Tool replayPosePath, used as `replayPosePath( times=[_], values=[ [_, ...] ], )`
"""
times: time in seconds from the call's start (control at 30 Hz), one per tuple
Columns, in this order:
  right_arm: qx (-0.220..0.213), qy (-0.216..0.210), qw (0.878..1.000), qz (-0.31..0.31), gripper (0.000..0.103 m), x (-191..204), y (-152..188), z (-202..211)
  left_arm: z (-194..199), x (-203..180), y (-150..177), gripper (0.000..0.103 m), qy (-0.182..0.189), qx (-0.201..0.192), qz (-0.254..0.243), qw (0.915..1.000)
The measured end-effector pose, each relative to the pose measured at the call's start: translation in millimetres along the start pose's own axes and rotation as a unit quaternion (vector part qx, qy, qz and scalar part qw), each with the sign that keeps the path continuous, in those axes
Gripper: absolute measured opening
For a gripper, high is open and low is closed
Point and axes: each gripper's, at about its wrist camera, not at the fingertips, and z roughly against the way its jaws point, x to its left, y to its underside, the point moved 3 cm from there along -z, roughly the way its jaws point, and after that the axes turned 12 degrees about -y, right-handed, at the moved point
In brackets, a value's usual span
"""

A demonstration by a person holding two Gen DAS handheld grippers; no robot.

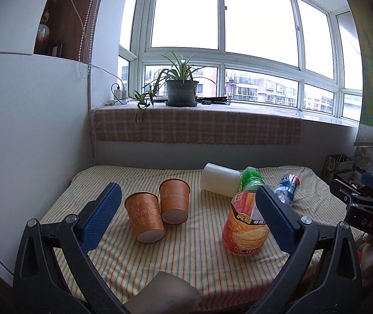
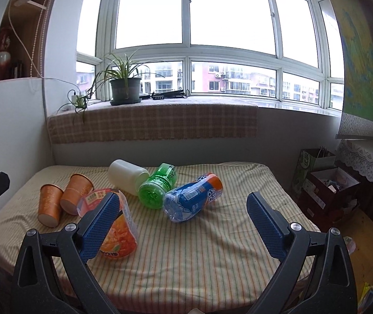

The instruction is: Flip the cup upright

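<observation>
Two orange paper cups lie on the striped table: the nearer cup [image 1: 145, 217] and the farther cup [image 1: 174, 200], both on their sides with bases toward me. They also show at the left of the right wrist view as the near cup [image 2: 49, 205] and the far cup [image 2: 76, 193]. My left gripper [image 1: 187, 216] is open and empty, held above the table's front, the cups just right of its left finger. My right gripper [image 2: 183, 225] is open and empty over the table's front middle.
On the striped cloth [image 1: 199, 248] lie an orange juice bottle [image 1: 245, 226], a white jar [image 1: 220, 179], a green bottle [image 2: 157, 185] and a blue bottle [image 2: 193, 200]. A potted plant [image 1: 181, 91] stands on the windowsill. Boxes and bags [image 2: 327, 183] sit at right.
</observation>
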Motion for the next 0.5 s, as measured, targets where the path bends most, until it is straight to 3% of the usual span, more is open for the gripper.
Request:
replayPosePath(
  times=[0.5],
  values=[
    [0.002, -0.009, 1.000, -0.006, 0.097, 0.8, 0.8, -1.1, 3.7, -0.6, -4.0, 0.103, 0.001, -0.003, 0.000, 1.0000]
  ],
)
